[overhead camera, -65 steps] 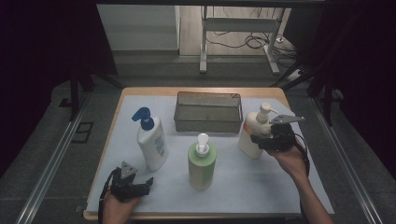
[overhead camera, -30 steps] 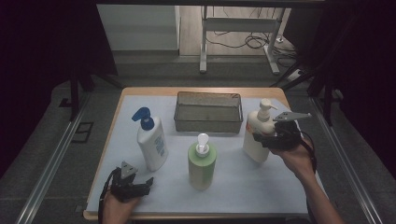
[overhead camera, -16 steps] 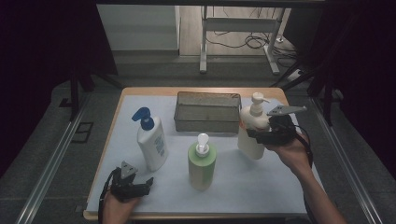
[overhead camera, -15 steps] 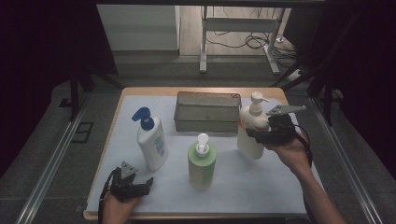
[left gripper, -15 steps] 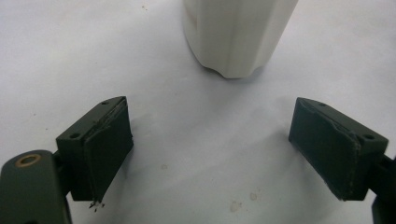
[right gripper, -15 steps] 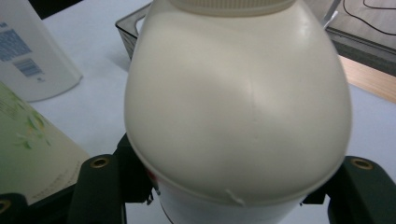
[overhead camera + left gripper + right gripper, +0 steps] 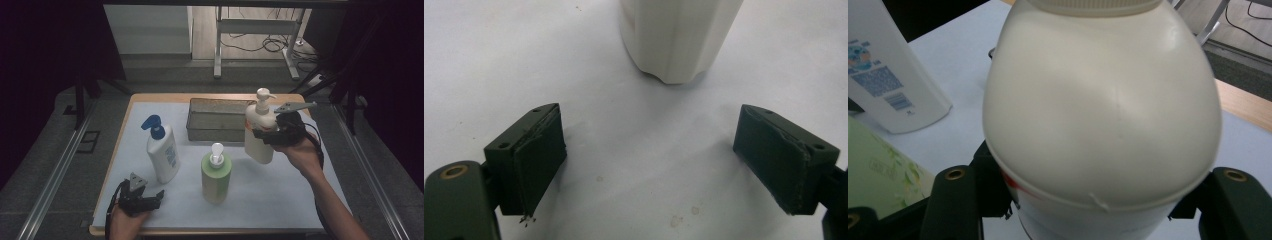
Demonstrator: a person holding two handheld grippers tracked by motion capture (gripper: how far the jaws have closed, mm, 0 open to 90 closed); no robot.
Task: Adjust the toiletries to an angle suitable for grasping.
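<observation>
My right gripper (image 7: 263, 134) is shut on a cream pump bottle (image 7: 259, 128), holding it lifted above the white mat, just in front of the dark mesh basket (image 7: 216, 120). In the right gripper view the cream bottle (image 7: 1103, 115) sits squeezed between the two black jaws. A white bottle with a blue pump (image 7: 161, 149) and a green pump bottle (image 7: 216, 171) stand on the mat. My left gripper (image 7: 150, 198) rests open near the front left edge; in its own view the wide-apart jaws frame bare mat, with the base of the white bottle (image 7: 676, 37) ahead.
The white mat covers a wooden table (image 7: 150, 97) whose edges drop off to a dark floor. Metal rails (image 7: 55, 175) run along both sides. A desk frame and cables (image 7: 260, 42) lie beyond the far edge.
My right gripper has lifted the cream bottle off the mat and carried it leftward, toward the basket. The left gripper has stayed still.
</observation>
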